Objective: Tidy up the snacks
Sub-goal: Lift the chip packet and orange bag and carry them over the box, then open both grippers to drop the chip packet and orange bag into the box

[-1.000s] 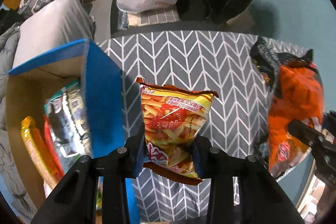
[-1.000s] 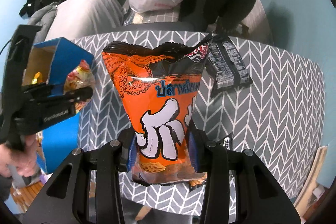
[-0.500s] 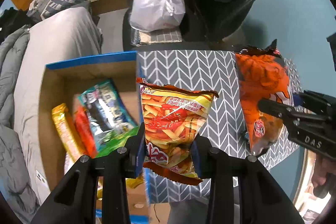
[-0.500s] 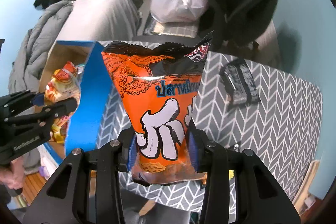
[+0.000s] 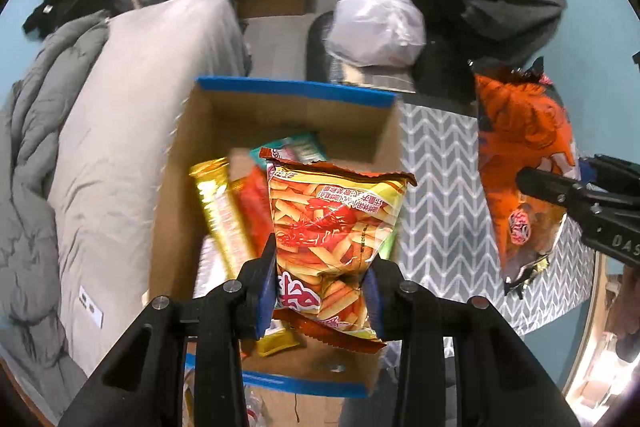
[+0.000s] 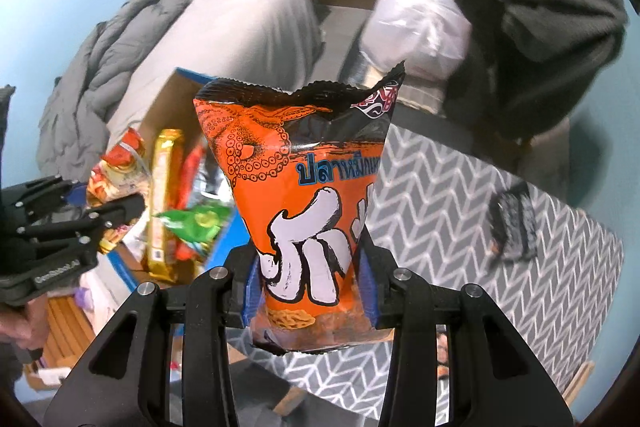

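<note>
Showing only rightward: dark packet [image 6: 514, 225].

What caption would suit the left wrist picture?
Left gripper holds a shrimp-stick bag above the open snack box.

Two claws, each gripping one snack bag [image 5: 336, 227], one cardboard box [image 5: 280, 119].

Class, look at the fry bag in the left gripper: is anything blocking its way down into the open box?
Nothing visible blocks it. The left gripper holds the fry bag over the open box, which has no lid. Snacks already lie inside, but the box isn't full.
</note>
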Demonstrator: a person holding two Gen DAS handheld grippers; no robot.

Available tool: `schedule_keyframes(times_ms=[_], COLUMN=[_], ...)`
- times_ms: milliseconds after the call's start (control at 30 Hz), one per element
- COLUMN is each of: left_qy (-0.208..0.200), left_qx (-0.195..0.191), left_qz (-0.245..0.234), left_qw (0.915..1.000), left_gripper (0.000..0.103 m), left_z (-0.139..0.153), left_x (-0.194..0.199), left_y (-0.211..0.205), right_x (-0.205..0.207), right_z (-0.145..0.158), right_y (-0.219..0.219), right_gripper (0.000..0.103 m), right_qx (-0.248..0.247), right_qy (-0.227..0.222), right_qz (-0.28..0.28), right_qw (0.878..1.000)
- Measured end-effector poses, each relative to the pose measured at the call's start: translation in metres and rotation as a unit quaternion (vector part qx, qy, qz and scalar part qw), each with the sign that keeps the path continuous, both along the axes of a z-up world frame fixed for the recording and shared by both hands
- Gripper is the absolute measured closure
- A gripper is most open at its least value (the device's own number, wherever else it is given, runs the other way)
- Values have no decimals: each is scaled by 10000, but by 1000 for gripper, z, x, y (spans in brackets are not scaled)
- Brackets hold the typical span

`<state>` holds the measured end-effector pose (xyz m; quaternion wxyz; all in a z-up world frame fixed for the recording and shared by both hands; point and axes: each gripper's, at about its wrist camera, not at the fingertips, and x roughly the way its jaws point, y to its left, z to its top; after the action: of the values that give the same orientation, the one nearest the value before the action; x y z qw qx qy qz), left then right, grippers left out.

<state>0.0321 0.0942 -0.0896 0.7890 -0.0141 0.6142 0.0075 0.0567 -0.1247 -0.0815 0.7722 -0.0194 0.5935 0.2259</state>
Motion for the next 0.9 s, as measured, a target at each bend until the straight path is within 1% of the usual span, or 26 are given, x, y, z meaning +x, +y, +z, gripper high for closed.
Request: schedule_keyframes(times_ms=[200, 467, 700, 900], left_qy=[27, 129, 214, 312], left_qx=[22, -3, -10, -20], left_qz=[301, 670, 869, 1085], left_qw=[9995, 9977, 9960, 9936], left_gripper=[65, 65, 65, 65], left_z=[-6, -21, -30, -35], left_x=[-11, -23, -22, -24], left_y=[34, 64, 77, 85], right_x=[9, 19, 25, 28], right_z=[6, 0, -13, -21], right_y=[43, 104, 145, 166], right_gripper=[64, 64, 64, 64], right_qx=[66, 58, -23, -131], right_qy=[-54, 24, 158, 266], right_qz=[355, 797, 1051, 1207], right_qw=[9993, 9968, 9943, 9922])
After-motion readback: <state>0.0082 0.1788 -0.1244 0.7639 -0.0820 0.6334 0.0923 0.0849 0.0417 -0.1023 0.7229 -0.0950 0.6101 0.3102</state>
